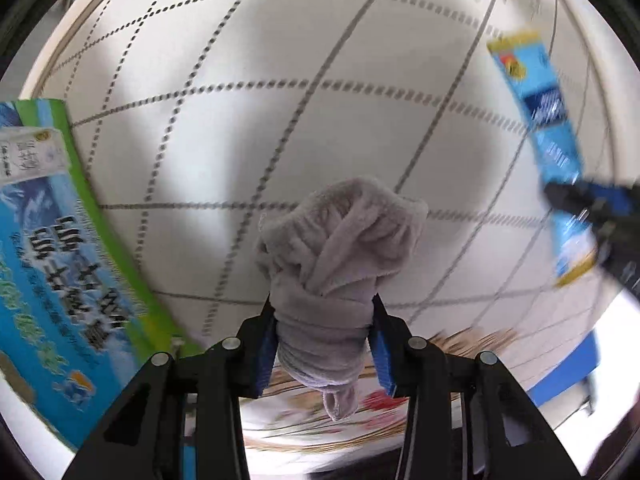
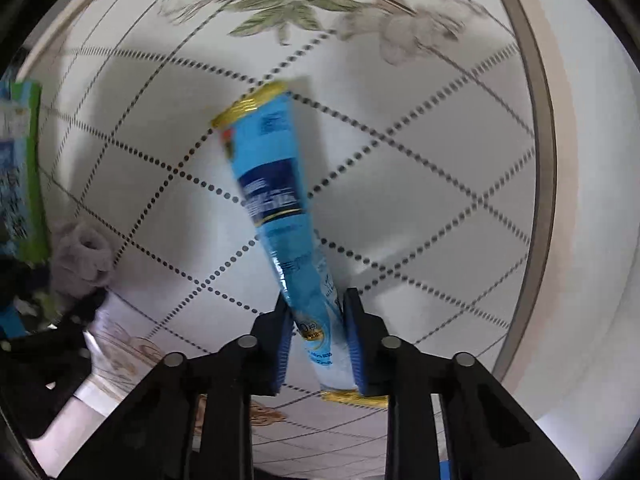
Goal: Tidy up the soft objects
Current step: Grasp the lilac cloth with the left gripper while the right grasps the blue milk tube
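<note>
Left gripper [image 1: 324, 344] pinches a grey rolled fleece cloth [image 1: 340, 248] at its narrow waist; soft, light, bulging toward 12 o'clock. Right gripper [image 2: 316, 344] clamps a blue foil sachet with gold ends [image 2: 276, 200], thin, probably slippery, long axis running 11 o'clock, over the white quilted table cover [image 2: 400, 220].

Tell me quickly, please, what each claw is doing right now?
Left claw: shut on the grey rolled sock.
Right claw: shut on the blue packet.

Green-edged box [image 1: 52, 248] on quilted cloth [image 1: 280, 100]
</note>
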Demonstrator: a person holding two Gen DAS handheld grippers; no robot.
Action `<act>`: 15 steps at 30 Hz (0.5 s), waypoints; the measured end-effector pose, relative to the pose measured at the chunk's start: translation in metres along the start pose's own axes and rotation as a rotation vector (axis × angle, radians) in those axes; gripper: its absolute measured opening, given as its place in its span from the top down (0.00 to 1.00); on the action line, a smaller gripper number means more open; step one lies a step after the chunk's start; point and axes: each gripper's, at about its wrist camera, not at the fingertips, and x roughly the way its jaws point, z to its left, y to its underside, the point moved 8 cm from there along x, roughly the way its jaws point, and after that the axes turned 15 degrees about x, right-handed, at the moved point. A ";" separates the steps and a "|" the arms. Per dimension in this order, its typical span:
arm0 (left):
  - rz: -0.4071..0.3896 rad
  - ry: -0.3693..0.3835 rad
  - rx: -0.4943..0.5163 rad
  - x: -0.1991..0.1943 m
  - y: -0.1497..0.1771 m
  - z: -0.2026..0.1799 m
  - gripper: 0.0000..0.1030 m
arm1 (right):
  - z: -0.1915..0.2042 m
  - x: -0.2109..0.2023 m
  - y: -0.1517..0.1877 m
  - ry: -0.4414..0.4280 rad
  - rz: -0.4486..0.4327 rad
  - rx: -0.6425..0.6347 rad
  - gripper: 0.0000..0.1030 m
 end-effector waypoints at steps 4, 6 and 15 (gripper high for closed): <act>-0.021 0.017 -0.041 -0.001 -0.017 -0.003 0.62 | -0.007 0.003 0.008 -0.030 0.025 0.024 0.71; -0.015 0.020 -0.052 -0.001 -0.017 -0.002 0.61 | -0.012 0.007 0.015 -0.042 0.040 0.031 0.61; -0.051 -0.017 -0.068 -0.001 0.004 -0.001 0.65 | -0.029 0.011 0.021 -0.065 -0.016 0.108 0.49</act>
